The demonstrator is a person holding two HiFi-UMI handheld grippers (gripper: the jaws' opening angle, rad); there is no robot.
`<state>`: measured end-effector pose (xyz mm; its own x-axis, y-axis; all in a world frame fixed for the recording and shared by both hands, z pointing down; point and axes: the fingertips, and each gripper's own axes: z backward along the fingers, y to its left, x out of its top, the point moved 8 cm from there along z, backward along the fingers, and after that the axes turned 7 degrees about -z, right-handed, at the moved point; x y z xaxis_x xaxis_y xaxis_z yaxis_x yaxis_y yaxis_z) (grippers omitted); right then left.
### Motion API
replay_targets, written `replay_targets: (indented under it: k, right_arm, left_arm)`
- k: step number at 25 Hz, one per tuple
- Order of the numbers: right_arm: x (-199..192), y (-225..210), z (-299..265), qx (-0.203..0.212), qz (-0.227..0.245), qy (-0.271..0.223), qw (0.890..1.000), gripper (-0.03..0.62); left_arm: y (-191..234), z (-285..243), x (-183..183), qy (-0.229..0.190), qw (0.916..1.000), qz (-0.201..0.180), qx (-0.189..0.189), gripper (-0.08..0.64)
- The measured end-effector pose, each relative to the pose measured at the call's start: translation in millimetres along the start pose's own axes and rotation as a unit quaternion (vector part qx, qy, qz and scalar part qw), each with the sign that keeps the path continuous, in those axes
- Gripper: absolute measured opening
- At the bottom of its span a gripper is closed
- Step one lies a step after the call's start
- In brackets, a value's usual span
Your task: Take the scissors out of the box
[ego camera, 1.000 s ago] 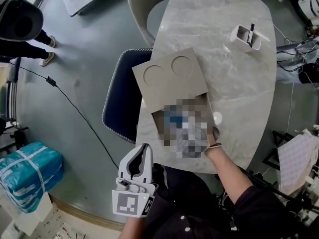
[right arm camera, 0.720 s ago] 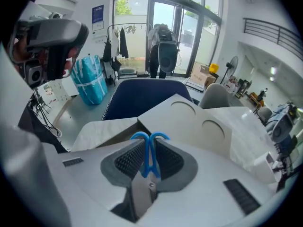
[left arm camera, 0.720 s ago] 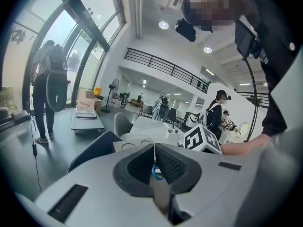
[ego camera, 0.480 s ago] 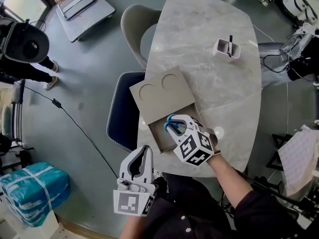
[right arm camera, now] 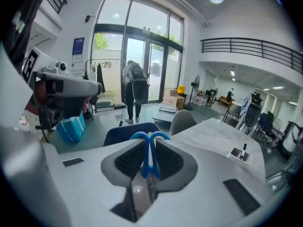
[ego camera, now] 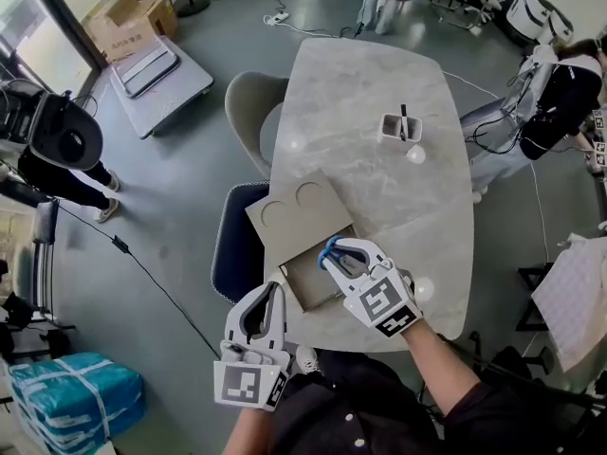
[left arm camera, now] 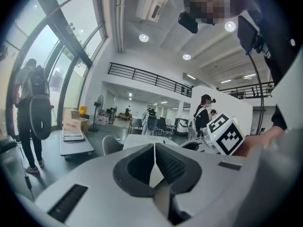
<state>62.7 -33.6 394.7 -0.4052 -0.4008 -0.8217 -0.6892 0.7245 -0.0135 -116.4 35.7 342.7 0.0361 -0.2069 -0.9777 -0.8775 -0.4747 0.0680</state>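
Scissors (ego camera: 328, 248), blue-handled, are clamped between fingers of the right gripper (ego camera: 334, 253) over the box (ego camera: 305, 280); left gripper (ego camera: 273, 290) closed, empty.

Grey marble table (ego camera: 379, 74), oval-ish. Open cardboard box (ego camera: 302, 284) sits right under the right gripper (ego camera: 334, 251) jaws, by the near edge. Flat grey card panel (ego camera: 299, 209) w/ 2 round dents is just ahead of them, touching the box. Small white holder (ego camera: 391, 129) w/ a dark pen (ego camera: 403, 117) is well ahead, a bit to the right.

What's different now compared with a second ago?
The right gripper has drawn back from inside the box toward the person, shut on the blue-handled scissors. The left gripper stayed shut and empty; the box stayed put on the table.
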Motion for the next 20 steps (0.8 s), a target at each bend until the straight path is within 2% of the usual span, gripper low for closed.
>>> replay_targets:
  k: [5, 12, 16, 20]
  right_arm:
    - [30.5, -3.4, 39.6, -0.021, -0.043, -0.078, 0.996, 0.069]
    - [62.1, -4.4, 87.1, -0.050, -0.073, -0.172, 0.981, 0.069]
    - [74.7, 0.8, 121.4, -0.058, -0.093, -0.223, 0.969, 0.069]
    - [83.6, 6.8, 149.5, -0.082, -0.092, -0.275, 0.954, 0.069]
  left_arm:
    - [-7.5, -0.1, 24.3, -0.027, 0.9993, -0.022, -0.014, 0.020]
    - [-9.1, 0.2, 52.7, -0.061, 0.9969, -0.043, -0.024, 0.020]
    - [-14.5, 2.4, 67.7, -0.079, 0.9950, -0.051, -0.032, 0.020]
    - [-20.8, 4.5, 80.0, -0.097, 0.9929, -0.055, -0.040, 0.020]
